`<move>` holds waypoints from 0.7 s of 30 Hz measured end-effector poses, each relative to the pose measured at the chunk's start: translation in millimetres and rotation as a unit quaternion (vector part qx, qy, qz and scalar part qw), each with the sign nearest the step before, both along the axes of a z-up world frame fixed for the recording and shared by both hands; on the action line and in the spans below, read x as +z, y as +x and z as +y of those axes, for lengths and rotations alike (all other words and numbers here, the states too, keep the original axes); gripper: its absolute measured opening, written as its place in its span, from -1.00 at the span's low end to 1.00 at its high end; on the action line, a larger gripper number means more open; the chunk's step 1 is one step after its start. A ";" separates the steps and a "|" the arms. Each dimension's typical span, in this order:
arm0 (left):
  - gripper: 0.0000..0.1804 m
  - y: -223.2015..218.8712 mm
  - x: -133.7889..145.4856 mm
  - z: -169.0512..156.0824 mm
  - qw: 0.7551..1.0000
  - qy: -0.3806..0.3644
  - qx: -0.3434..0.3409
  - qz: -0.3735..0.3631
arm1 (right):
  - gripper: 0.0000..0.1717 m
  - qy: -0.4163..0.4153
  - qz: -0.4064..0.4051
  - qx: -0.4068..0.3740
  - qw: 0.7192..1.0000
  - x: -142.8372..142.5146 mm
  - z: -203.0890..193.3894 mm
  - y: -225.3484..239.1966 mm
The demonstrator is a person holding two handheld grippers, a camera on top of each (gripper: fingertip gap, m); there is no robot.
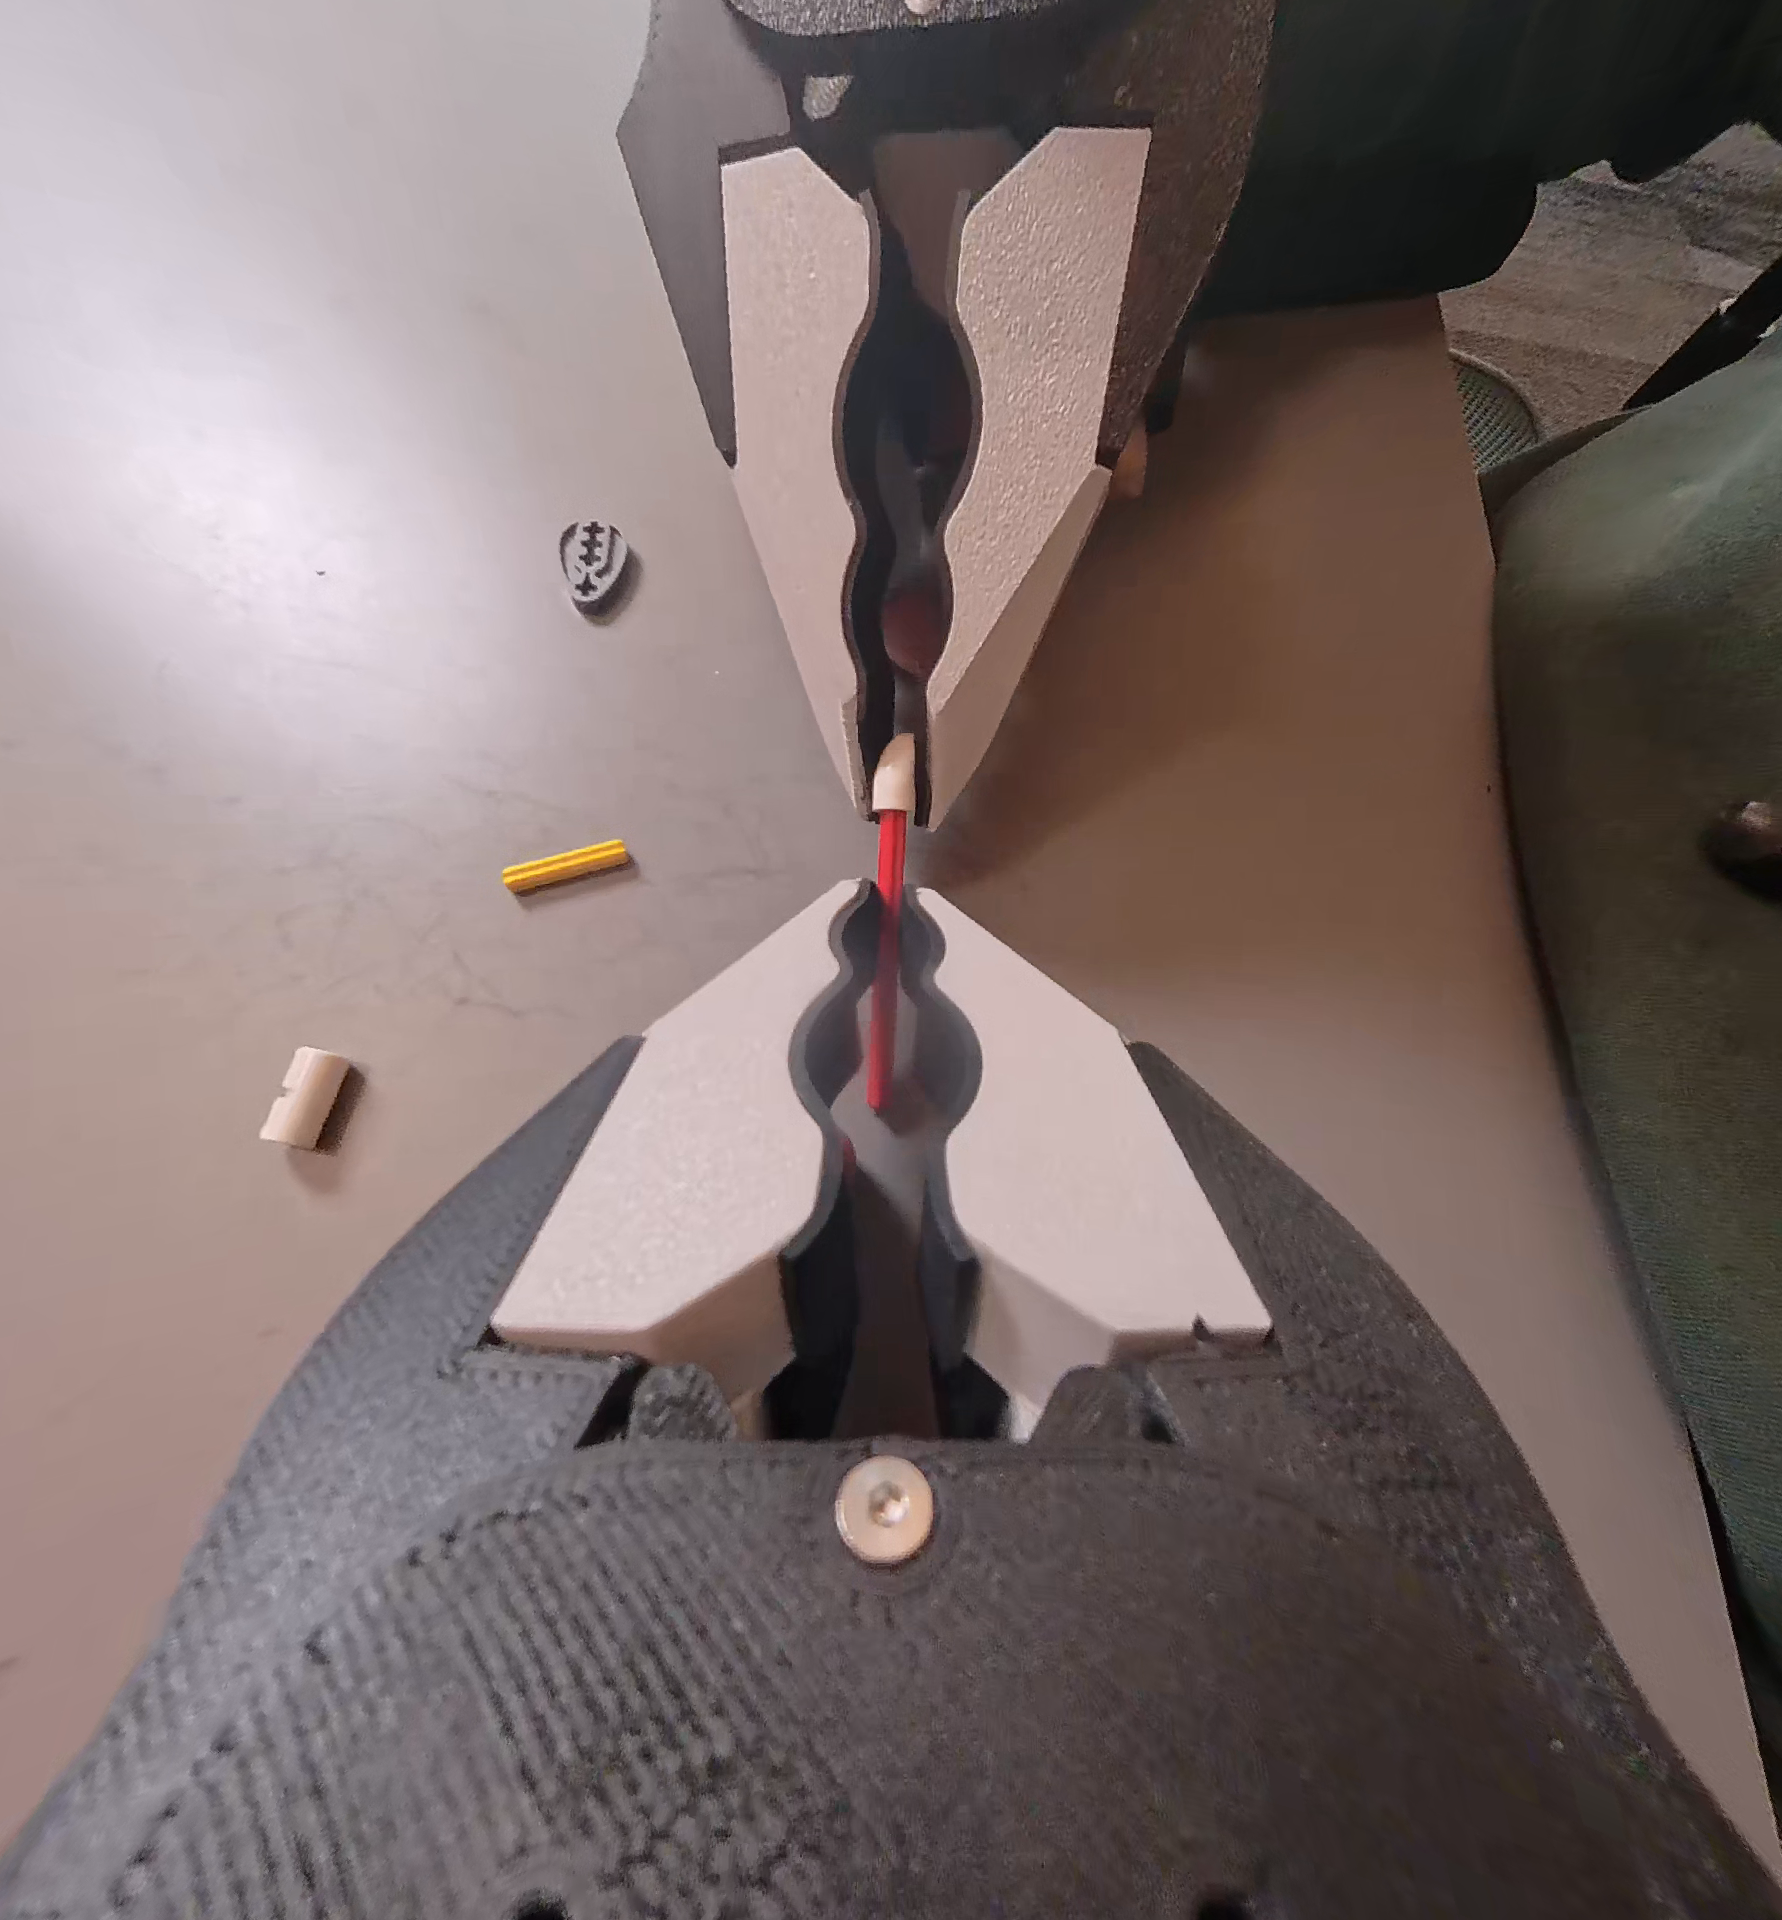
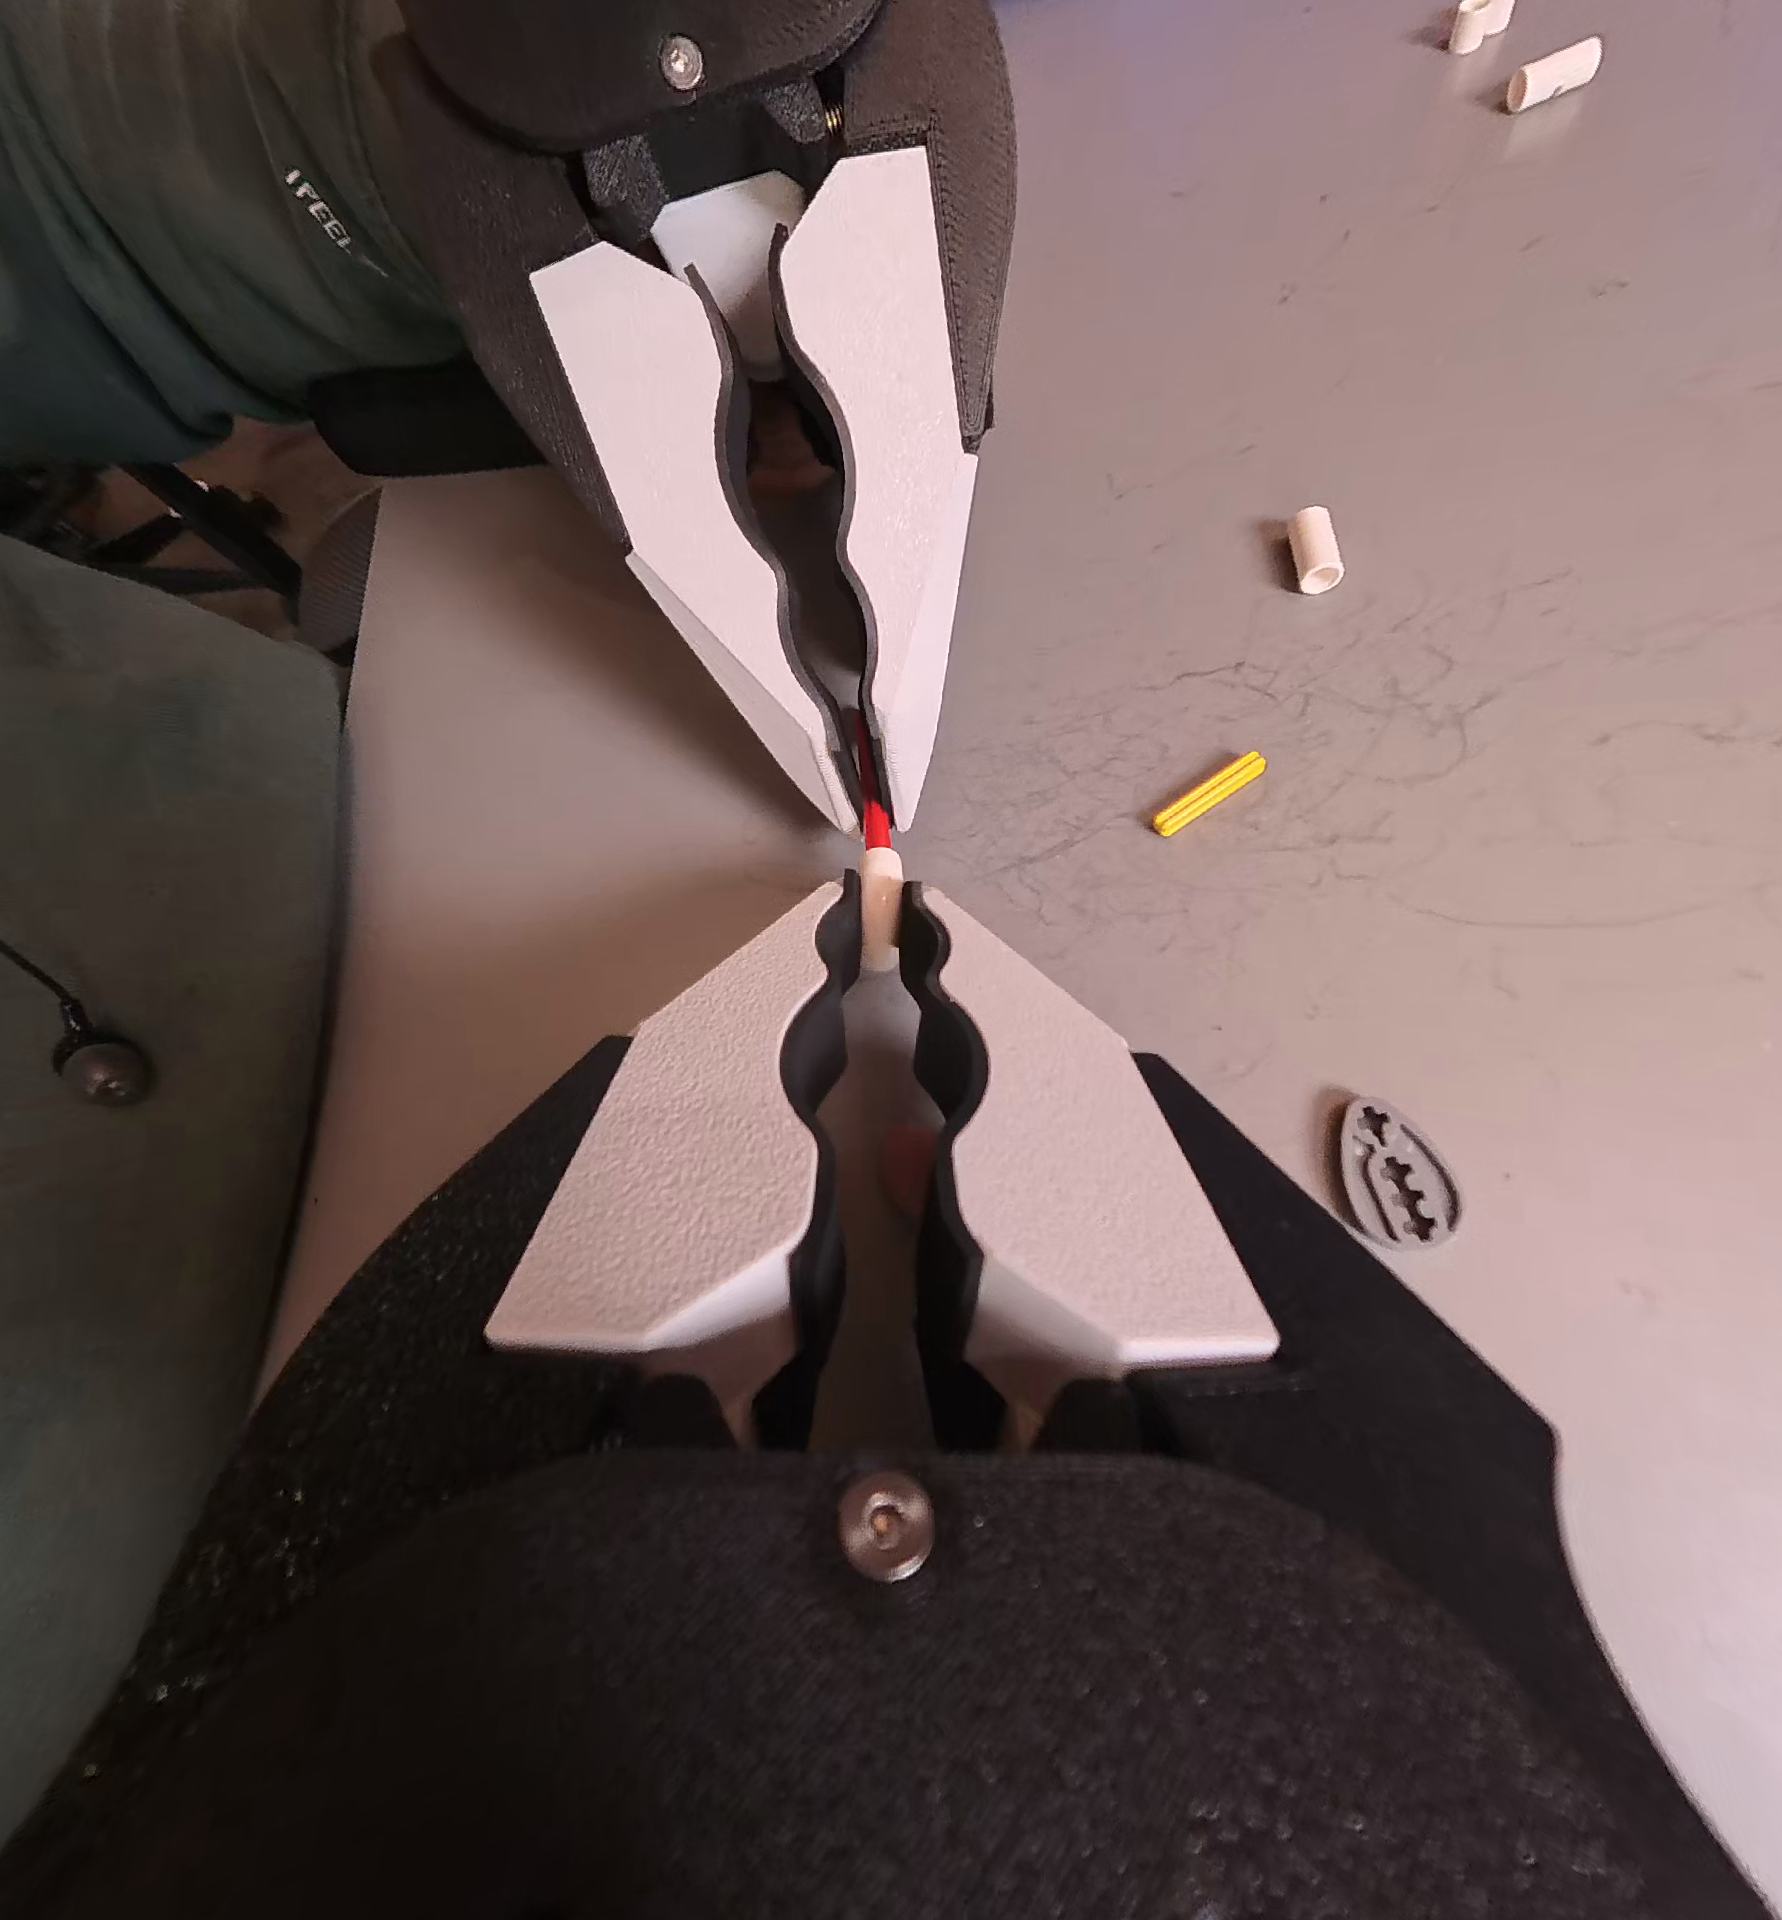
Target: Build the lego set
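Red rod runs between the left tool, whose fingers clamp on it. Its far end sits in a white cap, gripped by the right tool facing it. Left of the rod, a yellow stick, white sleeve and grey oval piece lie on the counter.

From the right tool, its fingers press on the white cap; the rod leads into the left tool. Right of the rod lie the yellow stick and a white tube.
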State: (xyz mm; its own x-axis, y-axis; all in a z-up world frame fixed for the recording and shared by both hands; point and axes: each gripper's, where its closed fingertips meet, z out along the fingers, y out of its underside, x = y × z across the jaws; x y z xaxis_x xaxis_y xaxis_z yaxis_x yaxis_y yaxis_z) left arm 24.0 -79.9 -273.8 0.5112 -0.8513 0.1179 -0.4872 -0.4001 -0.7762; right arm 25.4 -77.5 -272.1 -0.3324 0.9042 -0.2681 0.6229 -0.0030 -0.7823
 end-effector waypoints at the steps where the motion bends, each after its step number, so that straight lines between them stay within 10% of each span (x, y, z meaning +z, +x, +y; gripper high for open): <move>1: -1.00 0.1 0.2 -0.1 1.000 0.001 -0.002 0.001 | -0.95 -0.005 0.000 0.002 1.000 0.5 -0.4 0.3; 21: -0.97 -12.2 38.9 21.0 0.990 0.117 0.035 -0.071 | -0.94 -0.032 0.131 -0.030 0.990 41.5 17.4 -10.4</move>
